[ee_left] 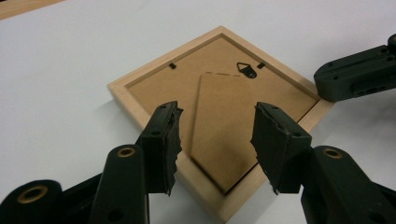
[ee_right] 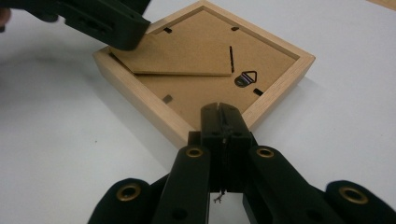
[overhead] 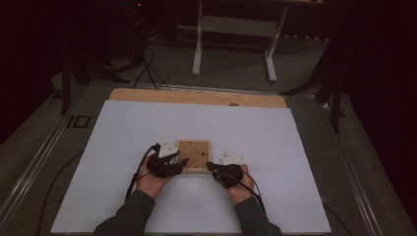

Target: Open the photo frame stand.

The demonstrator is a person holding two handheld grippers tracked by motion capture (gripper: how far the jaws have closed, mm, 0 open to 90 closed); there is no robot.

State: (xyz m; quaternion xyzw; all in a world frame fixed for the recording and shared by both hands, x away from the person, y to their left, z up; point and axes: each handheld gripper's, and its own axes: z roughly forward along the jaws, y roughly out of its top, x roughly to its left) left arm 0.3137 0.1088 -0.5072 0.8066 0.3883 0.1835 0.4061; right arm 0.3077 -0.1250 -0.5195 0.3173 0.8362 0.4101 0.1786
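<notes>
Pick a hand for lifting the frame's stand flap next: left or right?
Left, probably. Left gripper has open jaws over the stand flap; right gripper is shut against the picture frame corner.

Near corner of picture frame hidden beneath closed right gripper; far corner covered by left gripper, itself cropped.
</notes>
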